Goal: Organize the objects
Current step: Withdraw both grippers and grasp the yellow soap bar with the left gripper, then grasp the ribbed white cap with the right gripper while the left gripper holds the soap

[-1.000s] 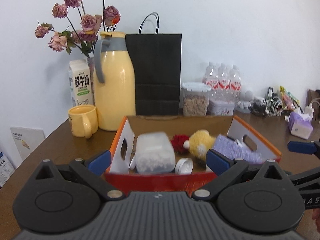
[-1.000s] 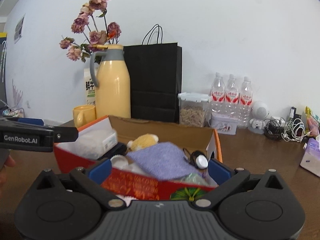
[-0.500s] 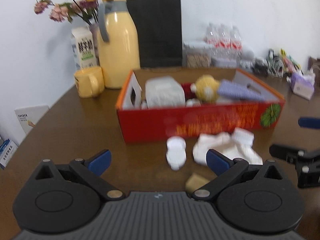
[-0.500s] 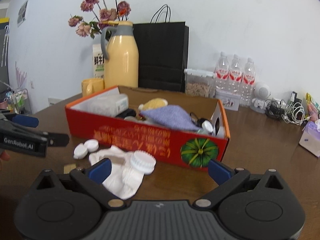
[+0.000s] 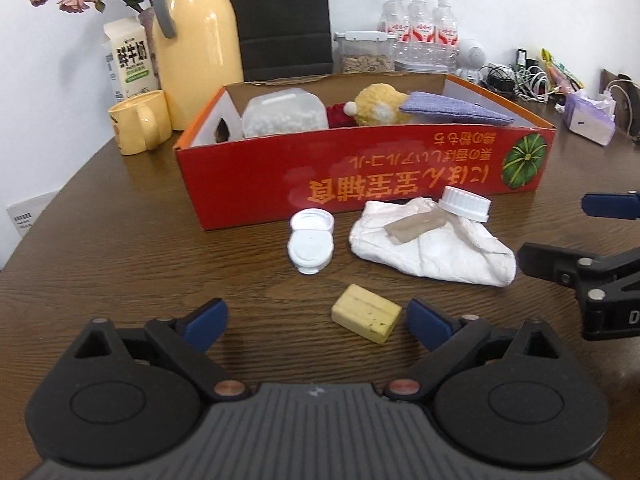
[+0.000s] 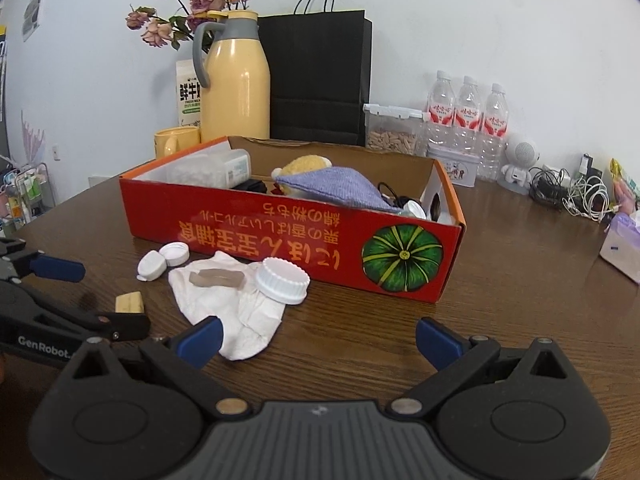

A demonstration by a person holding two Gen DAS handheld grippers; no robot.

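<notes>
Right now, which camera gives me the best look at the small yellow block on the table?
The left wrist view: the yellow block lies whole and close, just ahead of the open left gripper. In the right wrist view the block is small, at the left, partly hidden behind the left gripper's finger.

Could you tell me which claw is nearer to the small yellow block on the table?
Left. The left claw hangs open with the yellow block just ahead of its right finger; the right claw sits further right, over the white cloth.

We see a red box (image 5: 360, 184) full of things, a white cloth (image 5: 436, 240), white caps (image 5: 311, 240), a yellow block (image 5: 366, 319) lying on the table in front of it
</notes>
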